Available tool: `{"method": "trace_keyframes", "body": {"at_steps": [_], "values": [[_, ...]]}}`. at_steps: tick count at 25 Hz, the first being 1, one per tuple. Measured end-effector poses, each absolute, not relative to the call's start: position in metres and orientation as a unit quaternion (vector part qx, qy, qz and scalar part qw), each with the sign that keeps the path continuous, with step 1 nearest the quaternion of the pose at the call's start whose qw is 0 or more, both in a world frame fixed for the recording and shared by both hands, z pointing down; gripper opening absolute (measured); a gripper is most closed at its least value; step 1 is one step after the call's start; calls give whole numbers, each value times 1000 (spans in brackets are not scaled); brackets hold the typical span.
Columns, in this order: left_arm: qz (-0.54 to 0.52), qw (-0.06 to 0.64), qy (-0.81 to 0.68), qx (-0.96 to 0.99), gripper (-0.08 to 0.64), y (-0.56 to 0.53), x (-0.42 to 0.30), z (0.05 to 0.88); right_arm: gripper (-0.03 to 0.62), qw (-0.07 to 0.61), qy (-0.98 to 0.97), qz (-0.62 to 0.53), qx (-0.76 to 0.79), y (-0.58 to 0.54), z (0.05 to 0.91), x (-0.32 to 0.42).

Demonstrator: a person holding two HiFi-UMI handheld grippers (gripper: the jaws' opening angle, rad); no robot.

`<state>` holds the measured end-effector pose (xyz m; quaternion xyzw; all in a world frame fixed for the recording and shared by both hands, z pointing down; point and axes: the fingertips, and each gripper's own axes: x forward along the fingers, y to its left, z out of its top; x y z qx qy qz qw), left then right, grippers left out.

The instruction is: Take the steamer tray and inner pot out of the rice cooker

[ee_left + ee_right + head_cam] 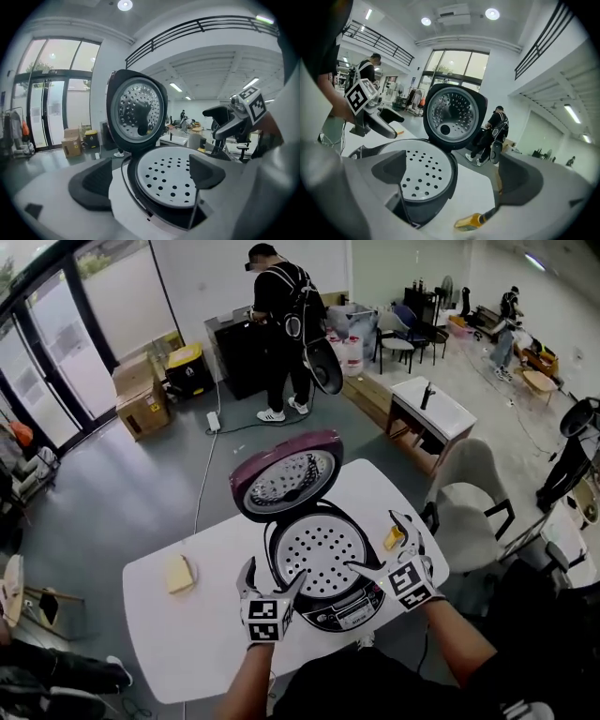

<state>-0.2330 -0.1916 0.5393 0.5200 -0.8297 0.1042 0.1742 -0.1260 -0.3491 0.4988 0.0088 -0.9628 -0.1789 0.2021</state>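
One rice cooker (345,611) is sitting at the centre of the white table (187,652), its single lid (286,482) standing open toward the top of the frame. One steamer tray (319,547), round and dotted with holes, is lying inside the cooker's mouth. It is covering the inner pot, which is not showing.

Two grippers are hovering at the cooker's near rim. The left gripper (274,579) is coming in from the lower left with its jaws standing wide apart. Its own view is showing the tray's edge between them, with neither pad pressing on it. The right gripper (373,542) is reaching in from the lower right, its jaws also spread wide and gripping nothing. Its left jaw is hanging over the tray's rim, while its right jaw is over bare table.

One yellow block (180,573) is resting on the table at the left. One small yellow object (394,538) is lying just right of the cooker. One person (281,324) is standing at the top of the frame, and two cardboard boxes (141,395) are sitting at the upper left.
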Motion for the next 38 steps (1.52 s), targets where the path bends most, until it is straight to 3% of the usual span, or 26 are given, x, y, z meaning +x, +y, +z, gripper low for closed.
{"method": "trace_keyframes", "body": {"at_steps": [12,16,26,38], "values": [[192,267,-821,468,446,-207,-262,595,578,284,-934,-195,-94,-371,567,-192],[201,280,-816,464,357,-209,-266,599,498,296,-917,-232,-130,-366,579,-204],[245,281,-807,457,257,-217,-271,611,239,350,-894,-221,-172,-370,617,-217],[295,255,-808,441,140,-220,-270,610,138,347,-889,-254,-157,-375,627,-224]]}}
